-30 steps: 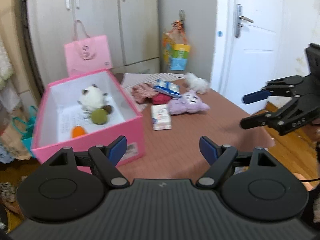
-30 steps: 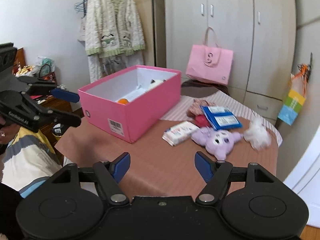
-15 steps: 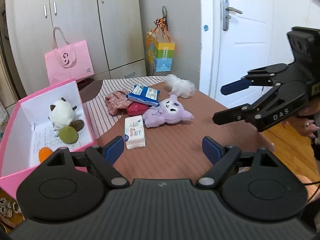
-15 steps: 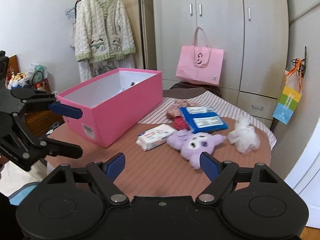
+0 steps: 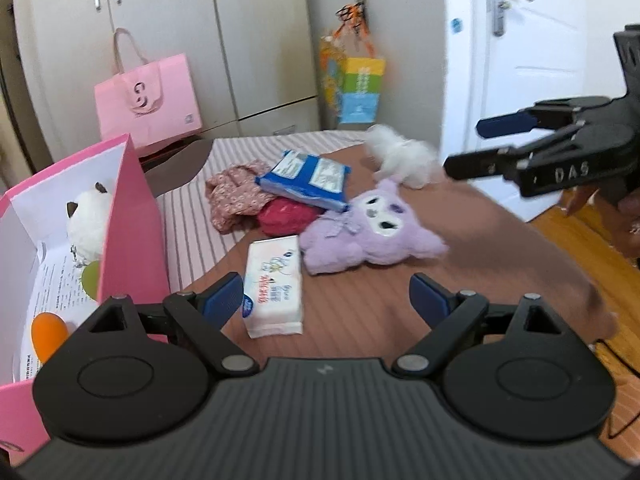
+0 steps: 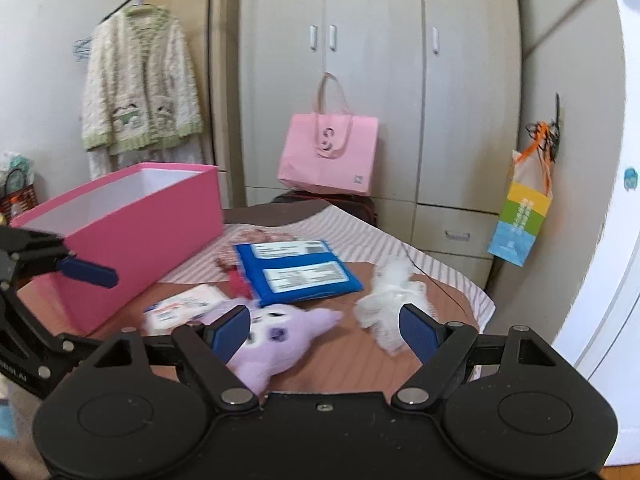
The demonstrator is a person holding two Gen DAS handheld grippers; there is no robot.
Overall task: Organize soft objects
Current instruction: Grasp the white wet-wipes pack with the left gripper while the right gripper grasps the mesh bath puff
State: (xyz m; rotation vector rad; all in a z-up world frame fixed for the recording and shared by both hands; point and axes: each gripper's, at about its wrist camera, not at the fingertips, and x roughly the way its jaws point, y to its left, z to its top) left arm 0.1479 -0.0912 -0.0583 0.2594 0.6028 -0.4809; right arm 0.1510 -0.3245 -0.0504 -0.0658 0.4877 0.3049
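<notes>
Claws (image 5: 326,294) (image 6: 324,330) opened wider, nearer purple plush (image 5: 370,232).

Both tools are built alike: matte black plastic, two round housings side by side on a ribbed black body, each with a shallow oval recess. From each housing runs a black linkage of crossed bars pinned with silver-grey round pivots, ending in a flat dark-blue pad. The left tool (image 5: 326,294) shows a small pale mark at the middle of its ribbed body. The right tool (image 6: 325,326) has a single small screw at the middle of its near edge. Seen from the left wrist view, its side bar carries raised letters, "DAS". A hand (image 5: 626,220) shows at the far right, possibly with a ring, though blur hides detail.
</notes>
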